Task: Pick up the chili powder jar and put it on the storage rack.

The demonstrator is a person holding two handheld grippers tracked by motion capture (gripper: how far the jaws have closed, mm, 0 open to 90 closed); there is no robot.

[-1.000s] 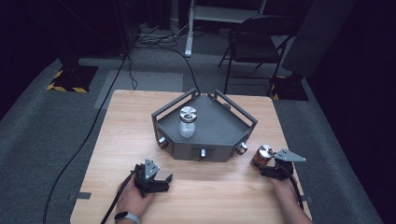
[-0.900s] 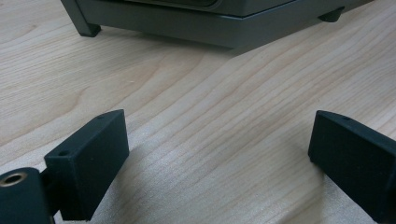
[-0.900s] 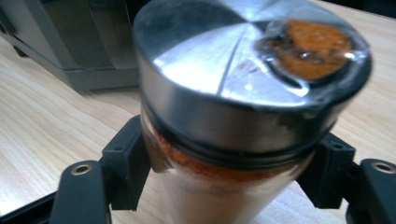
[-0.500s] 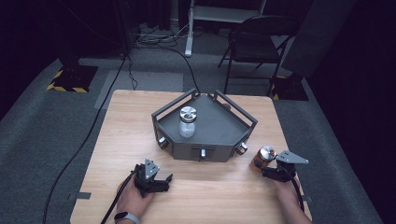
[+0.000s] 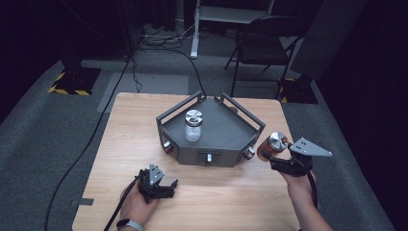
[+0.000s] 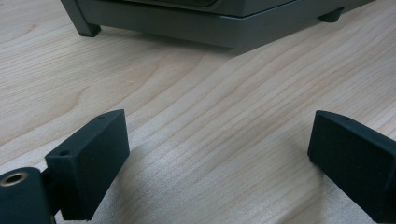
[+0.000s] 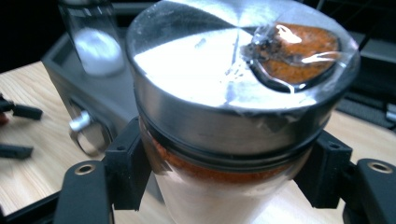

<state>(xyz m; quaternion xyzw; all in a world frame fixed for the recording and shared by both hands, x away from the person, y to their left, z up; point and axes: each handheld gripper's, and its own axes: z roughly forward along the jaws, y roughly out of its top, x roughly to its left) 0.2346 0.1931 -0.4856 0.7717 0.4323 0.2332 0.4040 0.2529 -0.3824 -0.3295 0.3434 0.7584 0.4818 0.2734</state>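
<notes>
High view: the left gripper (image 5: 155,184) rests on the pale wooden counter (image 5: 125,130), jaws spread and empty. On the dark grey angular metal tray with railings (image 5: 230,132) stands one clear glass jar of white powder with a steel lid (image 5: 193,126). The right gripper (image 5: 276,159) pinches a steel-lidded glass jar of orange spice (image 5: 270,146) beside the tray's right corner. Judging from this, one jar is placed and this one is left.

Black two-jaw tongs (image 5: 166,186) with grey three-cornered plates, trailing black cables, a dark wristband (image 5: 126,224)
</notes>
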